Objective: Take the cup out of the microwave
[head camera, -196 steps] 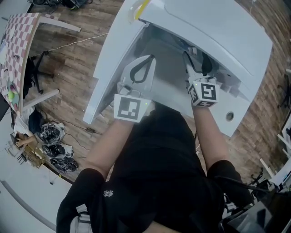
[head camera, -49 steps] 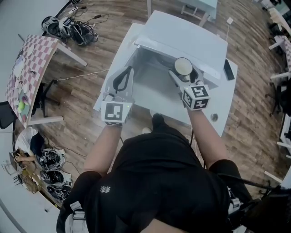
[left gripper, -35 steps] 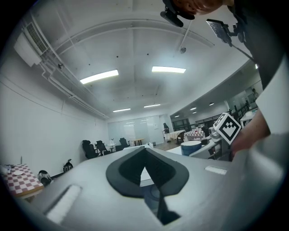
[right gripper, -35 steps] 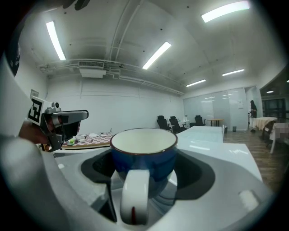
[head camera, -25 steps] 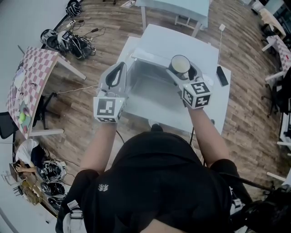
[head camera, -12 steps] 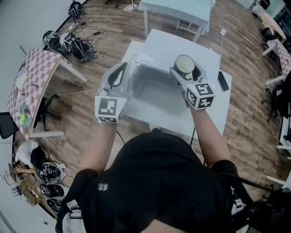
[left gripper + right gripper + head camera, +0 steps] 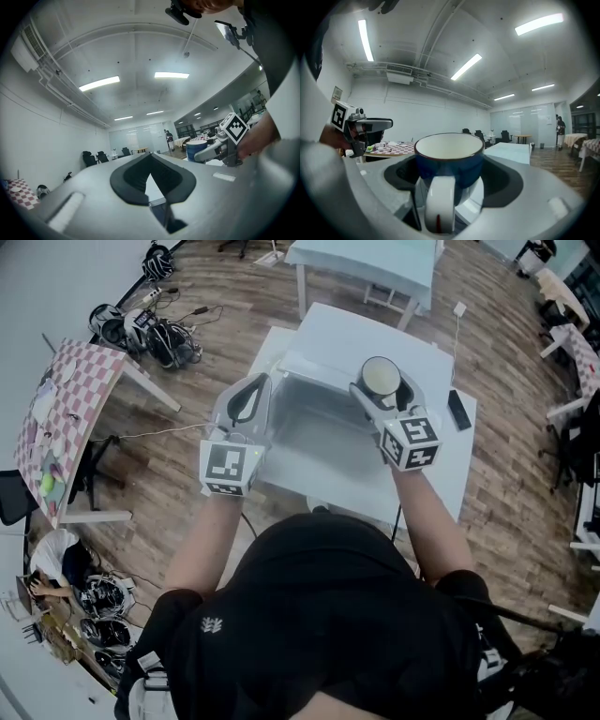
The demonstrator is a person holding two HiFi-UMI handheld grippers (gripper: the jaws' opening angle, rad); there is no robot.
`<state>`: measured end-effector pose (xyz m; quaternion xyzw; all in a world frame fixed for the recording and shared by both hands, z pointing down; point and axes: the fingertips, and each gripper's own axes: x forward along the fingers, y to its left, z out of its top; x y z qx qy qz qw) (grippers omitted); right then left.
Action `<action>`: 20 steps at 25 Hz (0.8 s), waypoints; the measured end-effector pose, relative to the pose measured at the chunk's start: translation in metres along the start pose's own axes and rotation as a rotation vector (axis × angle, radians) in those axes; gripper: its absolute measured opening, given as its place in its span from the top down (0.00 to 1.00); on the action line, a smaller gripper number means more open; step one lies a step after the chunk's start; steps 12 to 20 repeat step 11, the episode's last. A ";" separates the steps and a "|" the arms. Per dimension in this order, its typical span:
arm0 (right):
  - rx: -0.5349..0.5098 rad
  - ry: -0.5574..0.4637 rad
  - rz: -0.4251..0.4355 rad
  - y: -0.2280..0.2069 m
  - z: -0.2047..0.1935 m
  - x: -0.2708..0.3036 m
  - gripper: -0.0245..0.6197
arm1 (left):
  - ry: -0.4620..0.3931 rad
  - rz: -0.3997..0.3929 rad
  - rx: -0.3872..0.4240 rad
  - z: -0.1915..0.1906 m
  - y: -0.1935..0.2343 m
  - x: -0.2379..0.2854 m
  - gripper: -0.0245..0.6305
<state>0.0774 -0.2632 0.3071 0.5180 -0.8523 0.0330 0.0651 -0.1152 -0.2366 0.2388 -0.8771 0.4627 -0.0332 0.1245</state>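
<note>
Open room, L to R: plank wood floor [image 7: 183,442] runs open btwn the checkered table [image 7: 56,399] at far L and the white desk [image 7: 448,460]. The desk's L edge passes just beside the left gripper [image 7: 251,388]. The microwave [image 7: 314,432] sits on the desk w/ its grey cavity facing the person, the mouth lying btwn the two grippers. R of it comes a strip of desk, then floor again.

Left gripper: tips pressed together, nothing pinched, held in the air by the cavity's L side. Right gripper [image 7: 450,164]: jaws spread round the cup [image 7: 449,154] and pinching its body, w/ the handle pointing back at that gripper's camera. The cup is upright and out of the cavity, up in the air over the microwave's upper front edge, R side.

Around: a cable tangle [image 7: 157,329] lies on the floor far L, well apart from the desk. A pale table [image 7: 366,257] stands beyond the desk's far edge. A black phone [image 7: 457,410] lies flat on the desk just R of the right gripper, not touching it. Closest thing to the cup is the microwave's top edge, below it.

Materials: the cup is glossy, dark blue outside, white inside, w/ a white loop handle. Gripper shells are smooth grey plastic w/ black pads, plus a black-and-white marker cube on each. Desk and microwave shell are flat matte white.
</note>
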 end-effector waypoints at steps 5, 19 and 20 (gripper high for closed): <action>0.012 -0.006 0.000 -0.003 0.000 -0.001 0.36 | -0.006 0.005 -0.003 0.001 -0.001 0.001 0.96; 0.025 -0.013 0.001 -0.006 0.000 0.000 0.36 | -0.006 0.001 -0.007 0.001 0.001 0.005 0.96; 0.025 -0.013 0.001 -0.006 0.000 0.000 0.36 | -0.006 0.001 -0.007 0.001 0.001 0.005 0.96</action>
